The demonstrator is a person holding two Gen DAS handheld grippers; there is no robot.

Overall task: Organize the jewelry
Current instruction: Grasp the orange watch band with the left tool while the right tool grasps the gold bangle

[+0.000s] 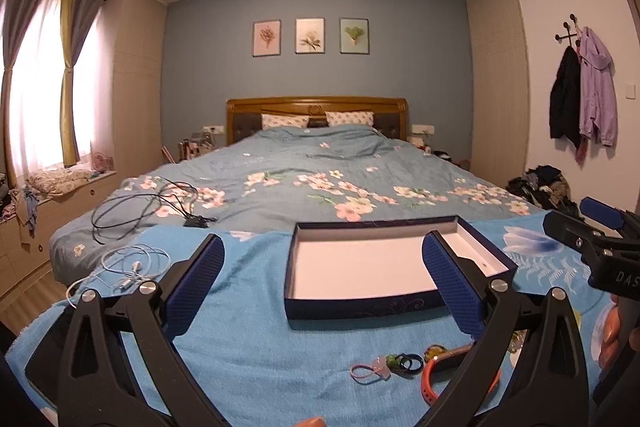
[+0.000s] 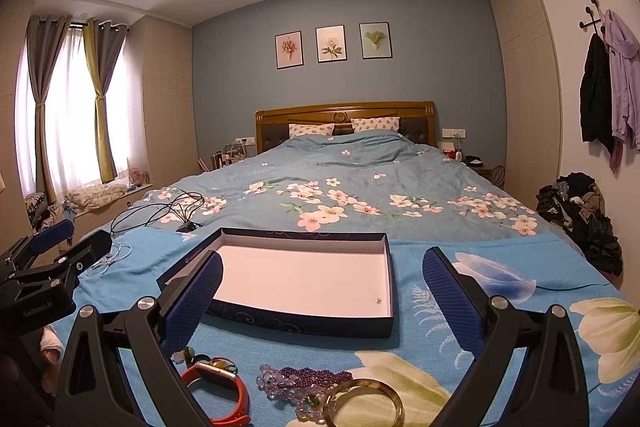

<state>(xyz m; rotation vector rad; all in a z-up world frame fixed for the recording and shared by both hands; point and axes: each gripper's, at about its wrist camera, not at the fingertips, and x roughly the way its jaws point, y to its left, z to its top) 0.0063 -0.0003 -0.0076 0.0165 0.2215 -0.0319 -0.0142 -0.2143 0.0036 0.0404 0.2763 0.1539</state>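
Note:
A shallow dark blue box with a white inside (image 1: 360, 267) (image 2: 304, 279) lies on a light blue flowered towel (image 1: 248, 347) at the foot of the bed. Nothing but a tiny speck is in it. In front of it lie an orange watch band (image 1: 444, 375) (image 2: 224, 395), dark rings (image 1: 410, 363), a pink hair tie (image 1: 366, 373), purple bead bracelets (image 2: 304, 379) and an amber bangle (image 2: 362, 403). My left gripper (image 1: 324, 283) hovers open above the towel before the box. My right gripper (image 2: 322, 291) is open too, over the jewelry.
Black cables (image 1: 140, 207) and white earphones (image 1: 132, 267) lie on the bed to the left. The flowered duvet (image 2: 340, 187) stretches back to a wooden headboard. A clothes pile (image 2: 580, 219) sits on the floor at right, with coats hung on the wall above.

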